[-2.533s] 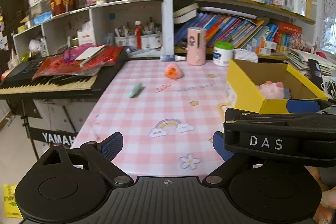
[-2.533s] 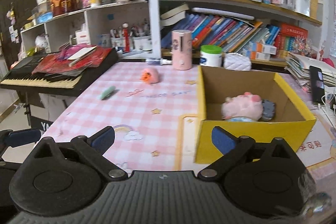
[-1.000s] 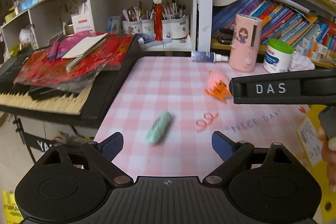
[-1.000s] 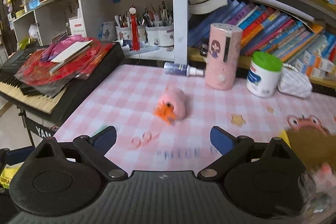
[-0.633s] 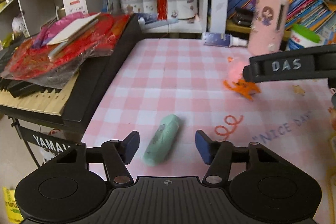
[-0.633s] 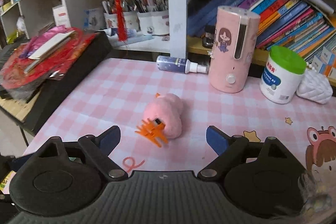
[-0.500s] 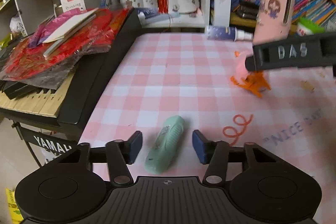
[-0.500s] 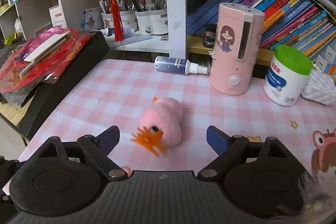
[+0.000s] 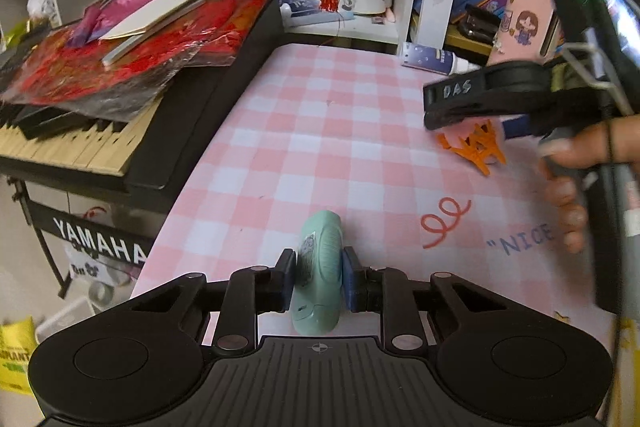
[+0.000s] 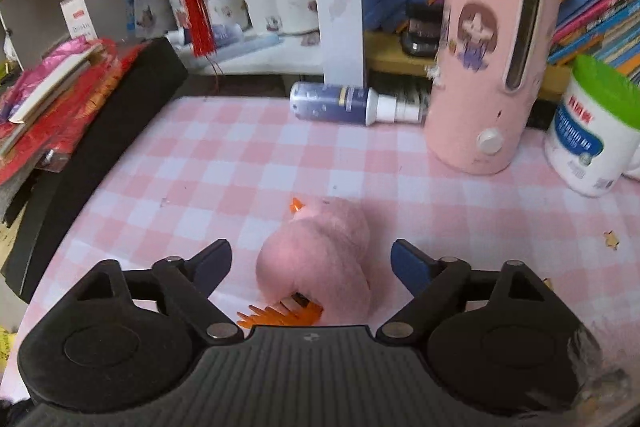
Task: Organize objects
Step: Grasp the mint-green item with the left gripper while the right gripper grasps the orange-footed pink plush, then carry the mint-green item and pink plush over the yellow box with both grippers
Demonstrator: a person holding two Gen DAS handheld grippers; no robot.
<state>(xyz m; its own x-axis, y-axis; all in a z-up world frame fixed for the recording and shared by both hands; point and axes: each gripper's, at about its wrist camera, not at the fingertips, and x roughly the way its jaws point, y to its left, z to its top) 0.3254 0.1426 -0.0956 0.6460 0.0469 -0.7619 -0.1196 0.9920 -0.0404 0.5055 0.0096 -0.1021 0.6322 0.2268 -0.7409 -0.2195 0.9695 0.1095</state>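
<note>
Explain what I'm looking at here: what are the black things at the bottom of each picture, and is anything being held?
No robot: a person holds a hand-operated gripper in each hand, each carrying a camera that looks along its jaws. In the left wrist view, the left gripper has its jaws shut on a mint-green case lying on the pink checked tablecloth; the right gripper appears at the right edge. In the right wrist view, the right gripper is open, its jaws either side of a pink fluffy hair clip with orange teeth, not gripping it. Behind stand a pink cylinder, a green-lidded tub and a lying spray bottle.
</note>
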